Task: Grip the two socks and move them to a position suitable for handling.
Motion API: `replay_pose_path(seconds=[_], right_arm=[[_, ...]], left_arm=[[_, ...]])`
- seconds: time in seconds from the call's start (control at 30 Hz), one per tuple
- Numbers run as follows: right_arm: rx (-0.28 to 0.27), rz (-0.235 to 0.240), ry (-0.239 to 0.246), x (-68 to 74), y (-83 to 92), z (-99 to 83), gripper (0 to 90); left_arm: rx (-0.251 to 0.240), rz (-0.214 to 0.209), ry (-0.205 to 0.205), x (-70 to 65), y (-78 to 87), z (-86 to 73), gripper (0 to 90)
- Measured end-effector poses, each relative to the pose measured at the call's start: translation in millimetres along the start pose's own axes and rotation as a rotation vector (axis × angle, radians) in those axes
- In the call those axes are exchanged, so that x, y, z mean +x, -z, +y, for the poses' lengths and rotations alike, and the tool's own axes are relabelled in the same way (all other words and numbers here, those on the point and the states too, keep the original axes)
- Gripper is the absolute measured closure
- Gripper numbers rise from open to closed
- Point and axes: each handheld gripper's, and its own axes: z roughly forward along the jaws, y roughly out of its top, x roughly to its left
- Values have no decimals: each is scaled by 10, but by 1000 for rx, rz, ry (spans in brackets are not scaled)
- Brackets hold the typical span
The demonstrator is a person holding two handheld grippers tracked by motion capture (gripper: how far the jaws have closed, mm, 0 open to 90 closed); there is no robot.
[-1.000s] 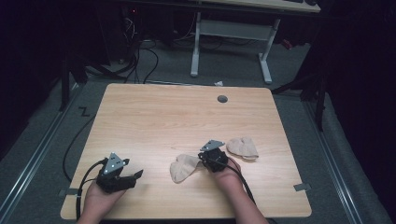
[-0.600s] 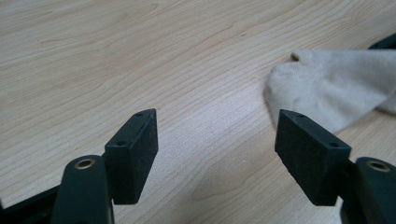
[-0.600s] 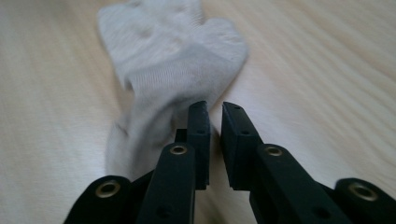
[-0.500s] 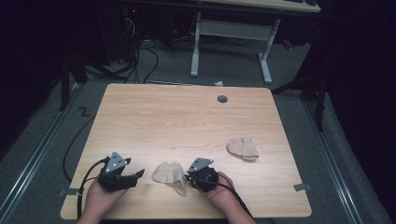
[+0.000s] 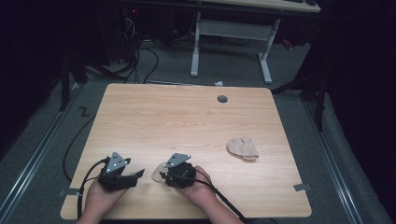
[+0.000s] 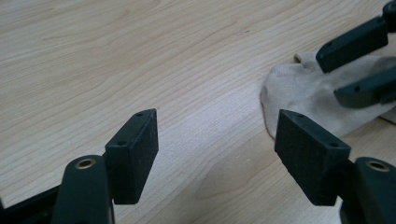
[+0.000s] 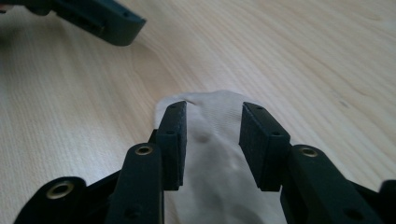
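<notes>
A beige sock [image 5: 156, 171] lies flat near the table's front edge, between my two grippers. My right gripper [image 5: 161, 176] points left over it. In the right gripper view its jaws [image 7: 212, 116] have just been opening and stand apart, with the sock [image 7: 215, 168] on the wood between the pads, which do not press on it. My left gripper [image 5: 139, 174] is open with bare wood between its jaws [image 6: 217, 135]. In its view the sock [image 6: 299, 88] lies just ahead, under the right gripper [image 6: 332, 72]. A second beige sock [image 5: 243, 148] lies crumpled at the right.
The wooden table [image 5: 187, 116] has a round cable hole [image 5: 222, 98] near its far edge. Beyond it stand a white desk frame [image 5: 231, 32] and cables on the floor. The left gripper's jaw [image 7: 102, 21] crosses the top left of the right gripper view.
My right gripper has moved left along the front edge, bringing the sock close to the left gripper. Its jaws, shut on the sock before, now stand apart. The left gripper has not moved.
</notes>
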Motion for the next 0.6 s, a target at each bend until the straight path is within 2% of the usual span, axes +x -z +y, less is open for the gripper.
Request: replay_pose_path(seconds=[0.07,0.1,0.2,0.23,0.27,0.33,0.37,0.47,0.53,0.57,0.6], right_arm=[[10,15,17,46,-59,14,592],[25,11,47,94,-110,21,574],[47,15,57,124,-162,16,560],[67,9,75,141,-212,1,551],[77,-4,71,155,-234,-13,560],[79,1,59,149,-234,-12,592],[74,-18,68,156,-225,-21,764],[72,-25,75,153,-204,-26,815],[61,-25,76,137,-184,-22,816],[28,-24,52,104,-135,-14,815],[28,-24,52,104,-135,-14,815]], left_arm=[[1,2,9,22,2,-3,309],[0,4,11,29,0,-2,310],[1,5,9,24,1,2,310],[0,5,9,21,2,3,310],[-3,3,9,14,5,6,310],[-3,5,7,11,7,6,310],[-1,2,6,9,8,7,310],[0,1,2,-14,10,12,310],[-7,0,-2,-45,20,21,312],[-9,0,-9,-71,31,33,314],[-12,-1,-7,-81,32,36,314]])
